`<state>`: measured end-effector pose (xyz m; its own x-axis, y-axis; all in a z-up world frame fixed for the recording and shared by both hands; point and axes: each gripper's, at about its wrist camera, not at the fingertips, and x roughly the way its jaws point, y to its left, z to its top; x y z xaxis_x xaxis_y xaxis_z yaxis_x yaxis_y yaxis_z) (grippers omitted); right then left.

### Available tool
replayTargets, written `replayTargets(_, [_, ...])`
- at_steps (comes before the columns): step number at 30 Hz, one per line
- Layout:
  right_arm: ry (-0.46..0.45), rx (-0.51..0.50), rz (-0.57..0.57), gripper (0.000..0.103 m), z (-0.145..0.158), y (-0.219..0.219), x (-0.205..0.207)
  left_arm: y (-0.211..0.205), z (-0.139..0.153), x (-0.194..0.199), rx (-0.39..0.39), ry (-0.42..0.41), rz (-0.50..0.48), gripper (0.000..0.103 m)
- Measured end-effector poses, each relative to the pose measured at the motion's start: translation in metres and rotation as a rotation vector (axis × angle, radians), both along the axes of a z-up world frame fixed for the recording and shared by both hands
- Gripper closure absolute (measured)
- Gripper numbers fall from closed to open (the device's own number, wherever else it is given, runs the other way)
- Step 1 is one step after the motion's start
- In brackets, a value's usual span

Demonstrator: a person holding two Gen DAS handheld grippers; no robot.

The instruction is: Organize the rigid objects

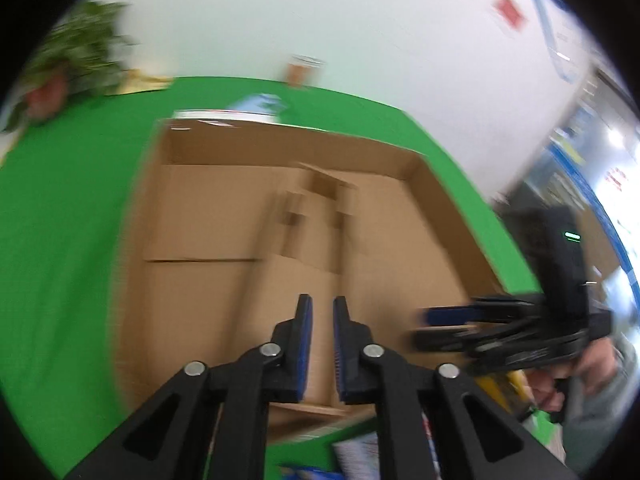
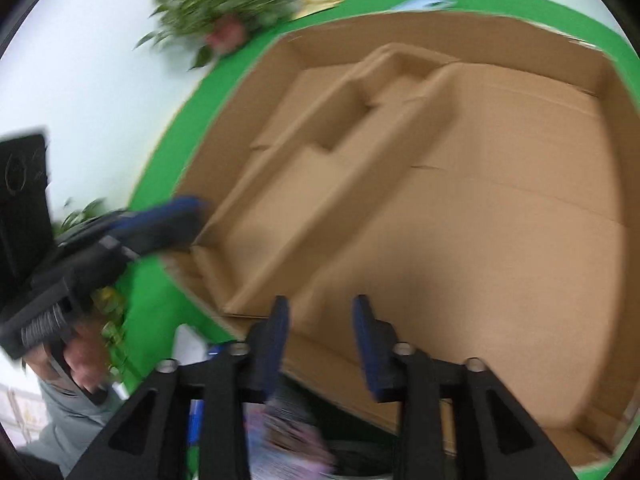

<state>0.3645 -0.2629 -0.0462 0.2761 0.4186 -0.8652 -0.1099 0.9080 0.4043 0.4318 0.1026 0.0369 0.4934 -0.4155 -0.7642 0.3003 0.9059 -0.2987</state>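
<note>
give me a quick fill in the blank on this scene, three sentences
1. The cardboard box sits on a ____ cloth.
2. Between the pads of the left tongs there is ____.
3. The potted plant stands ____ the box.

Missing words: green; nothing; outside

blur: both wrist views smeared | potted plant at table's far edge lacked detail | colourful items beside cardboard box's near edge unidentifiable, cut by frame bottom
</note>
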Motion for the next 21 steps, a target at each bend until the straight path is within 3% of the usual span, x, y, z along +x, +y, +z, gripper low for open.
replayTargets(1, [-0.001, 0.008, -0.042, 0.050, 0.001, -0.007, 0.002, 0.007, -0.007, 0.009, 0.042, 0.030, 0.038, 0.075])
replayTargets(6, [0.026, 0.074, -0.056, 0.051, -0.010, 0.015, 0.024, 0.003, -0.043, 0.026, 0.153, 0.146, -0.042, 0.075])
replayTargets(7, [0.033, 0.078, -0.047, 0.055, -0.015, 0.025, 0.028, -0.001, -0.047, 0.026, 0.173, 0.158, -0.057, 0.077])
replayTargets(8, [0.042, 0.076, -0.039, 0.068, -0.020, 0.033, 0.030, -0.006, -0.050, 0.025, 0.179, 0.162, -0.078, 0.082])
replayTargets(9, [0.048, 0.066, -0.030, 0.075, -0.025, 0.040, 0.032, -0.010, -0.051, 0.023, 0.213, 0.151, -0.082, 0.092])
replayTargets(10, [0.049, 0.047, -0.026, 0.081, -0.032, 0.049, 0.038, -0.011, -0.051, 0.022, 0.250, 0.142, -0.074, 0.097])
replayTargets(14, [0.014, 0.042, -0.032, 0.087, -0.027, 0.065, 0.040, 0.004, -0.037, 0.010, 0.285, 0.108, -0.026, 0.097])
replayTargets(19, [0.007, 0.007, 0.064, 0.088, -0.016, 0.106, 0.050, 0.013, -0.019, -0.013, 0.408, 0.051, 0.047, 0.097])
replayTargets(21, [0.031, 0.000, 0.087, 0.088, -0.017, 0.119, 0.056, 0.019, -0.018, -0.013, 0.418, 0.057, 0.066, 0.097])
